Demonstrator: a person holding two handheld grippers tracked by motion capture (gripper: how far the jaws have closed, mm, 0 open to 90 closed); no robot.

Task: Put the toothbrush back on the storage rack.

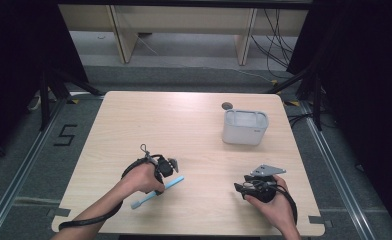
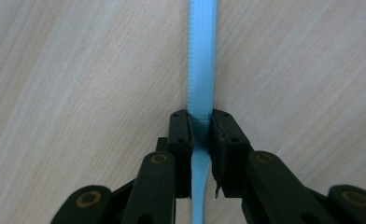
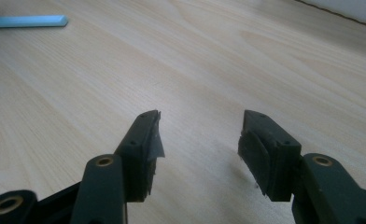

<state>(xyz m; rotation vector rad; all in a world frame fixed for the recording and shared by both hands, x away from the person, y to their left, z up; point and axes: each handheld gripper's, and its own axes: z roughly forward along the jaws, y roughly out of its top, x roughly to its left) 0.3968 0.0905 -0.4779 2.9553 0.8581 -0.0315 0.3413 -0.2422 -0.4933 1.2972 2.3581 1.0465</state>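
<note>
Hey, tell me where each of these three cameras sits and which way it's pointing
High view: above the person's side, facing forward and down on the table; both forearms, left gripper, right gripper, white bin.
Left gripper view: on the left gripper, looking down its jaws, shut on the blue comb.
Right gripper view: on the right gripper, low over the tabletop, jaws apart.
Shared: the comb appears in all three views.

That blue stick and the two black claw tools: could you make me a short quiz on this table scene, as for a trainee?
1. True or false: the left gripper is shut on the blue plastic knife.
2. The right gripper is: A open, B shut on a cup, C shut on the knife.
3. Which container stands at the table's far right?

Key: 1 true; 2 A; 3 the white basket.
</note>
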